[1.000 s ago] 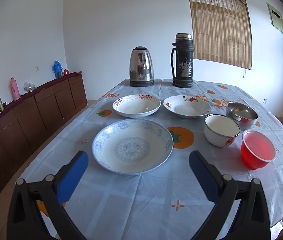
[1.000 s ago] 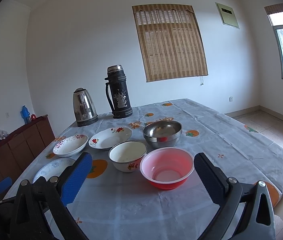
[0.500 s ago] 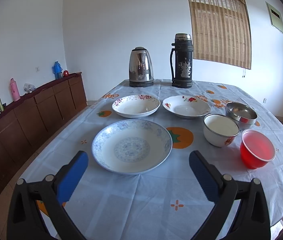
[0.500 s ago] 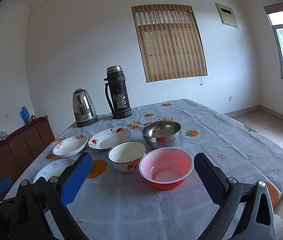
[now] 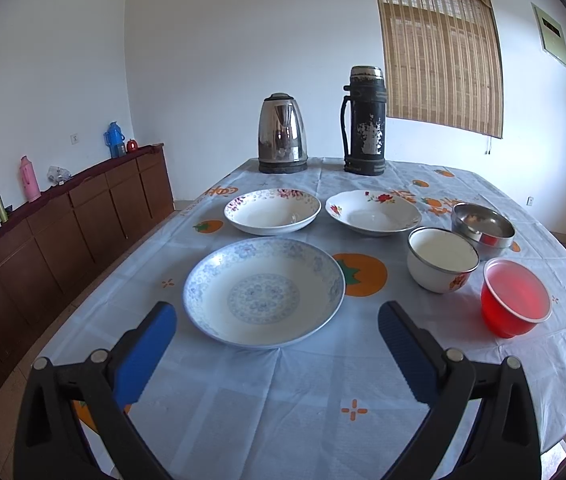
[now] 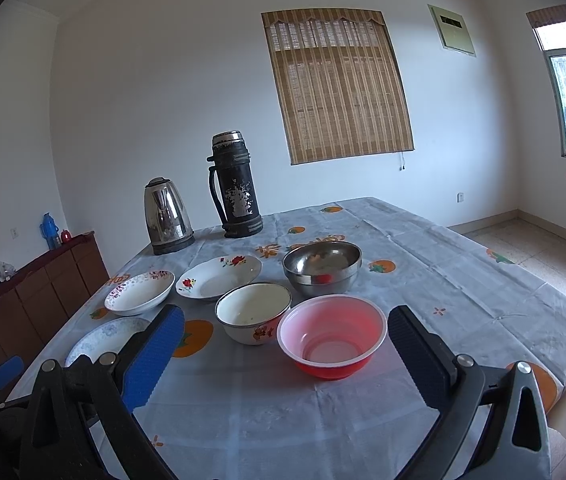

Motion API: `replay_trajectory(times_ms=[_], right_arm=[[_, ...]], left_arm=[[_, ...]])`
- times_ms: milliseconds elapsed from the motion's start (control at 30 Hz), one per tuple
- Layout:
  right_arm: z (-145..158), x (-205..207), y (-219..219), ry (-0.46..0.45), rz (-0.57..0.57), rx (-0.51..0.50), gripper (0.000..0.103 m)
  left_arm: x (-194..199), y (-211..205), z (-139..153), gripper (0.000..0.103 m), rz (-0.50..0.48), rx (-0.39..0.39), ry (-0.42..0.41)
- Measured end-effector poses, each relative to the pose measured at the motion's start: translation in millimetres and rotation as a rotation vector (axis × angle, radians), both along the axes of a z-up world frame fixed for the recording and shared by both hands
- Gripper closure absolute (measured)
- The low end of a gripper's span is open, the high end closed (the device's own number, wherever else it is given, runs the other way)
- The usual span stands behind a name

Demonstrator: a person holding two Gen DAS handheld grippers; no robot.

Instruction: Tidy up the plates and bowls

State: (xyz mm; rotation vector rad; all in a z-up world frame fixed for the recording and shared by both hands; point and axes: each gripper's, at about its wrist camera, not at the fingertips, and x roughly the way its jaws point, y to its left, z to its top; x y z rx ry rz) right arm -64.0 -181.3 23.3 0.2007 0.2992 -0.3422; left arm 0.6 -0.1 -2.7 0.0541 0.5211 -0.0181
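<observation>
Left gripper (image 5: 277, 332): jaws spread wide, holding nothing, hovering just short of the blue-patterned plate (image 5: 264, 292)
Right gripper (image 6: 285, 334): jaws apart and empty, above the cloth, facing the red bowl (image 6: 331, 340)
Flowered plates: pink-rimmed plate (image 5: 272, 211) and red-flower plate (image 5: 373, 213) side by side behind the blue one
Bowls: white enamel bowl (image 6: 253, 312) just beside the red one, possibly touching; steel bowl (image 6: 322, 267) behind
Table (image 6: 463, 272): kettle (image 5: 282, 133) and black flask (image 5: 364, 120) upright at the far end
</observation>
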Motion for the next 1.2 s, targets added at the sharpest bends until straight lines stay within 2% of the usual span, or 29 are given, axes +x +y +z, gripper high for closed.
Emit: replay_trajectory(times_ms=[1200], right_arm=[[-0.8,1.7,0.0,0.003,0.0,0.0,0.001]], left_arm=[[1.3,-0.9,1.1,0.0,0.002,0.002,0.004]])
